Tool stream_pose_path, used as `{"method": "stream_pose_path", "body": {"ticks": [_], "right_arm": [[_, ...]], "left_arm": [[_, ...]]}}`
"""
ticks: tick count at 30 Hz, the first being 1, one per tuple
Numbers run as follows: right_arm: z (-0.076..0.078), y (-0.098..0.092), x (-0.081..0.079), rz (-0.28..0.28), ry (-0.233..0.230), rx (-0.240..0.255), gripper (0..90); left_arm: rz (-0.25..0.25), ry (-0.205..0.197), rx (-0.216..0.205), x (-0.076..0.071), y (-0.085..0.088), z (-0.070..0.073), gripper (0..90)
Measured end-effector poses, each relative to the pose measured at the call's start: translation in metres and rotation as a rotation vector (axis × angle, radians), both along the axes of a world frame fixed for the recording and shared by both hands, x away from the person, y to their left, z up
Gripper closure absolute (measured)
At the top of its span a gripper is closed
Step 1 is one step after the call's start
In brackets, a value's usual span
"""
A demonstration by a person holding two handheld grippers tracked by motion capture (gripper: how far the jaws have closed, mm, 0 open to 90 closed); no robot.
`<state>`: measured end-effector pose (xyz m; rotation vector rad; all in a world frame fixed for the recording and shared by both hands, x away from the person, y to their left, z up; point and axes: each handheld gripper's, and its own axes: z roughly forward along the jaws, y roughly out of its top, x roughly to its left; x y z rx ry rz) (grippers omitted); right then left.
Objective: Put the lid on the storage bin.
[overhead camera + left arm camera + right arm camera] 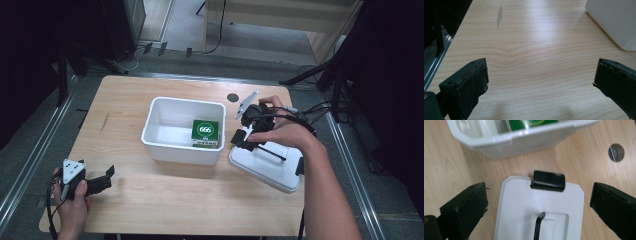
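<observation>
A white plastic bin (181, 152) stands mid-table with a green box (205, 131) marked 666 in its right end. Just right of the bin lies its white lid (265, 169), flat on the table, with a black handle (538, 225) and a black clip (548, 180). My right gripper (241, 136) hovers over the lid's near-bin end, jaws wide open with nothing gripped; in the right gripper view the gripper (537, 197) straddles the lid (519, 202) below the bin (524, 140). My left gripper (108, 177) rests at the front left, open over bare wood (540, 75).
The wooden table (150, 205) has a round cable hole (232, 97) behind the lid. In the left gripper view a corner of the bin (614, 20) shows at the upper right. Metal rails and dark stands flank the table; cables trail at the right.
</observation>
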<state>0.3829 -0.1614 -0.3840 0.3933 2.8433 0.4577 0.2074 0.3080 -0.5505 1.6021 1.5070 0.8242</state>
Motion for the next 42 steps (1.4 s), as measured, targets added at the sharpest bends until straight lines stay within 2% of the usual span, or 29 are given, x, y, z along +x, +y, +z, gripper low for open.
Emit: {"method": "stream_pose_path", "body": {"ticks": [2, 5, 7, 10, 15, 22, 26, 37, 42], "right_arm": [[-0.004, -0.005, -0.002, -0.019, -0.009, -0.016, 5.8], [-0.009, -0.012, -0.004, -0.051, -0.022, -0.016, 12.1], [-0.013, -0.018, -0.004, -0.066, -0.031, -0.006, 13.3], [-0.019, -0.025, -0.006, -0.083, -0.040, -0.022, 16.2], [-0.029, -0.035, -0.008, -0.115, -0.055, -0.034, 27.6], [-0.041, -0.045, -0.009, -0.134, -0.031, -0.048, 40.1], [-0.050, -0.051, -0.009, -0.155, -0.019, -0.082, 44.2], [-0.064, -0.064, -0.010, -0.165, -0.003, -0.100, 53.6], [-0.067, -0.071, -0.011, -0.169, 0.000, -0.093, 58.0]], "left_arm": [[0.001, 0.000, 0.000, 0.000, 0.000, 0.000, 0.0], [0.001, 0.003, 0.004, 0.000, -0.001, 0.000, 0.0], [0.002, 0.004, 0.005, 0.000, -0.001, 0.000, 0.0], [0.002, 0.003, 0.008, 0.000, -0.001, 0.000, 0.0], [0.003, 0.002, 0.008, 0.000, -0.001, 0.000, 0.0], [0.003, 0.003, 0.009, 0.000, -0.001, 0.000, 0.0], [0.003, 0.004, 0.010, 0.000, -0.001, 0.000, 0.0], [0.004, 0.004, 0.013, 0.000, -0.001, 0.000, 0.0], [0.003, 0.004, 0.013, 0.000, -0.001, 0.000, 0.0]]}}
